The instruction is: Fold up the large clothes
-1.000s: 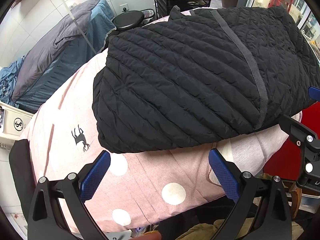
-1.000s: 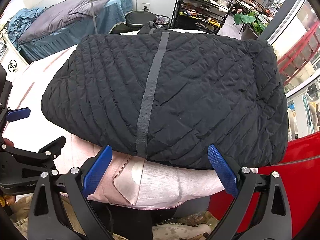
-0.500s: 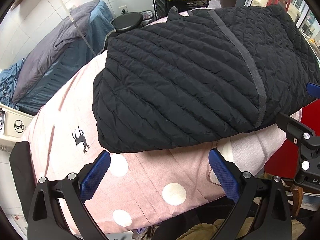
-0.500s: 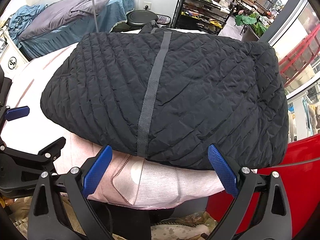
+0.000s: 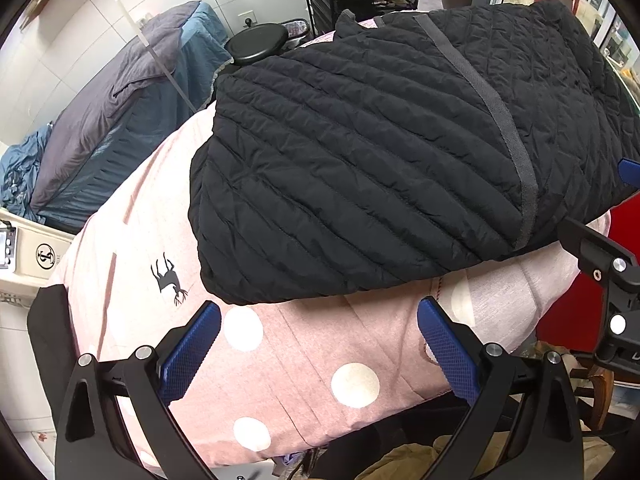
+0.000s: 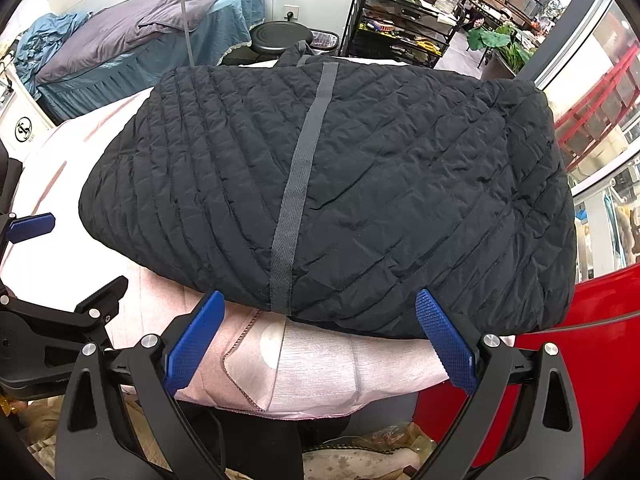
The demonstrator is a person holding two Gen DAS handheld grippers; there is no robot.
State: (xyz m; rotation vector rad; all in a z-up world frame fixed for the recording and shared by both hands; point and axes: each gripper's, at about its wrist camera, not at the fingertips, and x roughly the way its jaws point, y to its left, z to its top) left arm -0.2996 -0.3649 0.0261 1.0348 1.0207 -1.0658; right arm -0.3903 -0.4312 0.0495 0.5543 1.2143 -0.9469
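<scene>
A black quilted jacket (image 5: pixel 360 168) (image 6: pixel 360 184) lies folded into a broad rectangle on a pink quilt-covered table. A grey tape stripe (image 6: pixel 298 184) runs across it from the far edge to the near edge. My left gripper (image 5: pixel 318 320) hovers open just short of the jacket's near left corner, blue pads wide apart and empty. Over the near edge, my right gripper (image 6: pixel 318 316) also stands open, the stripe's end between its pads but untouched. Each gripper shows at the side of the other's view.
The pink quilt (image 5: pixel 132 248) with white dots and a deer print covers the table. A bed with grey-blue bedding (image 6: pixel 120 40) stands behind at the left. A black stool (image 6: pixel 280 36) and a metal shelf rack (image 6: pixel 404 12) are beyond. A red object (image 6: pixel 600 340) sits right.
Both grippers have drifted very slightly; the jacket sits a touch lower in the right view. Nothing was gripped or released.
</scene>
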